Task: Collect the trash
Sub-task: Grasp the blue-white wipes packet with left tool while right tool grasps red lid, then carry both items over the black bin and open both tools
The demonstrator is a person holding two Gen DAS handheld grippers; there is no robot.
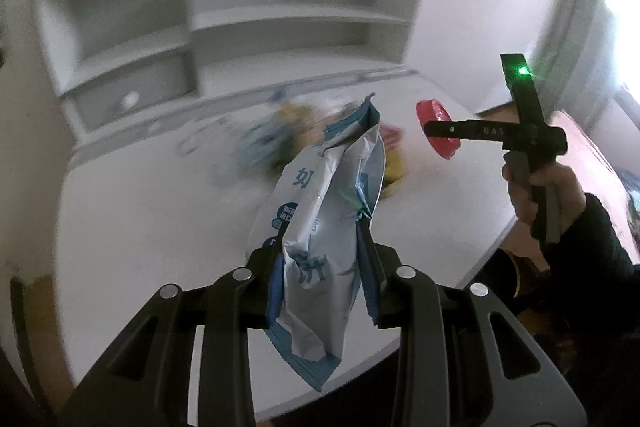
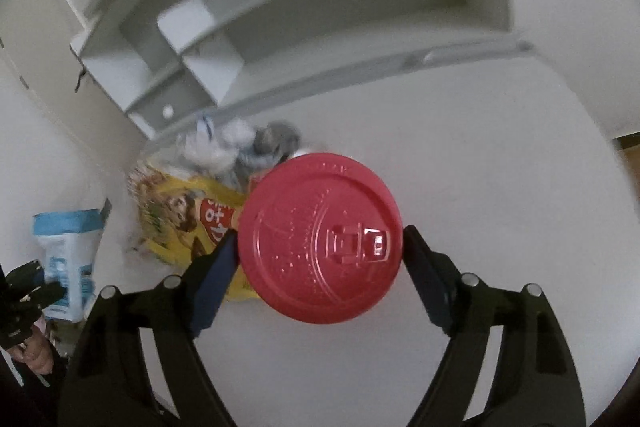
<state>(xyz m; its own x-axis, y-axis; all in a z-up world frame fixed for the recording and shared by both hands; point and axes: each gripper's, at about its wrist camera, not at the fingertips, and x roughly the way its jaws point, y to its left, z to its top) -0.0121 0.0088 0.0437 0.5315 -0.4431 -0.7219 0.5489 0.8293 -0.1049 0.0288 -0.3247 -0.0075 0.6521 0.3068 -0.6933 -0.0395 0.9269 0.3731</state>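
Note:
My left gripper (image 1: 324, 259) is shut on a blue and white snack bag (image 1: 324, 211) and holds it above the white table (image 1: 140, 227). The bag also shows at the far left of the right wrist view (image 2: 66, 259). My right gripper (image 2: 320, 247) is shut on a red plastic cup lid (image 2: 320, 239), held by its edges above the table. The lid also shows in the left wrist view (image 1: 434, 131), in the right gripper (image 1: 440, 133) to the right of the bag. A blurred pile of trash lies behind, with a yellow wrapper (image 2: 188, 219) and crumpled grey-white wrappers (image 2: 244, 147).
A white shelf unit (image 1: 224, 7) stands at the back of the table against the wall. The table's right edge (image 1: 492, 247) drops off near the person's hand (image 1: 540, 195). Brown floor (image 1: 592, 163) shows beyond it.

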